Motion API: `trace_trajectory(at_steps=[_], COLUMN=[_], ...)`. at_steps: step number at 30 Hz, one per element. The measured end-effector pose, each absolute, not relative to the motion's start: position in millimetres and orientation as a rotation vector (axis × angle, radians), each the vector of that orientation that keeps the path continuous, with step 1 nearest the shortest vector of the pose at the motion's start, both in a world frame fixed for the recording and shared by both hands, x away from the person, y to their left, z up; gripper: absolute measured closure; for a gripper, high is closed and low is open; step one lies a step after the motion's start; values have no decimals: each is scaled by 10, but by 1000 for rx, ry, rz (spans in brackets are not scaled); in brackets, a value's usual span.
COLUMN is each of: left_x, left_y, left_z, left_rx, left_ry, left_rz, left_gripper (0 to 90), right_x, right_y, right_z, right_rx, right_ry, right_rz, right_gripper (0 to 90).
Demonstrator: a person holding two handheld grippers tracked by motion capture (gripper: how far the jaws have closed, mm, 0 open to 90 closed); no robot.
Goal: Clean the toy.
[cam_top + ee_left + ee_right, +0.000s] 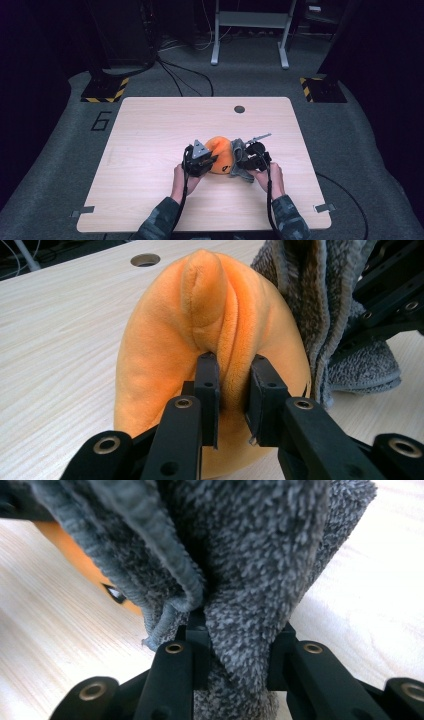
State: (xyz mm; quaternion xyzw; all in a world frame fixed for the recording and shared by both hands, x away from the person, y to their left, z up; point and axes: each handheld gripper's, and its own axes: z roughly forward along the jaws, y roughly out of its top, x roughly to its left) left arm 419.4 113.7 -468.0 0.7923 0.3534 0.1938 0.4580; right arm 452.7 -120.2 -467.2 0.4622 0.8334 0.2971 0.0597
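A fold of the orange plush [210, 335] is pinched between the jaws of the left gripper [234, 390], which are pressed in close with only the squashed fold between them. A bunch of the grey cloth [250, 580] is pinched the same way between the jaws of the right gripper [235, 655]. Both things look soft and light, so they can probably be squeezed hard and will not break. They are floppy, so they will likely sag and hang down from the jaws when lifted. The fur may slip a little, so a thick fold, held deep between the jaws, seems the best place to take hold. Just past the left jaws, the plush rises like a round hill, and the cloth hangs beside it at the right of those jaws. Past the right jaws, the cloth hangs in front, and a bit of orange with a small dark mark peeks out at their left. In the high view, the plush [220, 154] is seen resting on the table [150, 125] between the left gripper [199, 161] and the right gripper [252, 159], with the cloth [239, 150] draped against it. The hole [239, 109] in the table is seen far beyond the jaws. The close pinch on each fold is made clear by the two gripper views, and how the two hands sit side by side is made clear by the high view.
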Motion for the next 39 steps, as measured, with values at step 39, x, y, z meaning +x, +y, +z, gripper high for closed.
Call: trace_trajectory(at_steps=[39], left_x=[4230], left_y=[1150], left_z=[-4680], left_rx=[1939], left_ry=[887], left_rz=[488], left_gripper=[684], right_x=[4689], right_y=[-976], right_z=[-4359], right_rx=[1325], right_ry=[2479], right_rz=[962], right_gripper=[749])
